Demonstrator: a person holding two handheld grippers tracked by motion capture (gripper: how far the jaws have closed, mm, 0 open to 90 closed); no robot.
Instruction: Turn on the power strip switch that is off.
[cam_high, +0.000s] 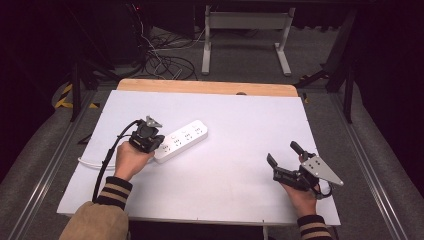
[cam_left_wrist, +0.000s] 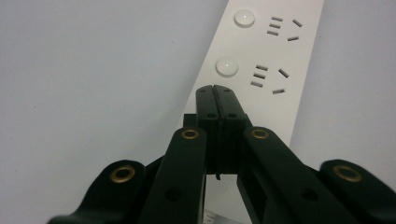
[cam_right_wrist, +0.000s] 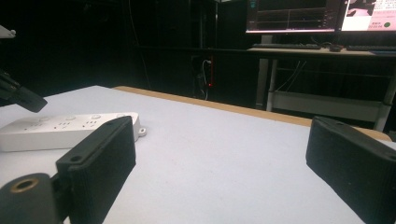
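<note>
A white power strip (cam_high: 181, 139) with several sockets and round buttons lies left of centre on the white table top (cam_high: 235, 125). My left gripper (cam_high: 149, 140) is held over the strip's near end, pointing down. In the left gripper view its black jaws are pressed together with nothing between them, and the tips of the gripper (cam_left_wrist: 216, 88) sit just short of a round button (cam_left_wrist: 227, 66) on the power strip (cam_left_wrist: 275, 60). My right gripper (cam_high: 283, 153) rests at the right with its jaws wide apart and nothing in them. The right gripper (cam_right_wrist: 229, 158) looks along the table toward the power strip (cam_right_wrist: 60, 130).
The strip's white cord (cam_high: 89, 162) runs off to the left by my left forearm. A wooden table edge (cam_high: 207, 87) bounds the far side. Beyond it stand a metal desk frame (cam_high: 245, 22) and floor cables (cam_high: 167, 62). Monitors (cam_right_wrist: 317, 14) glow in the background.
</note>
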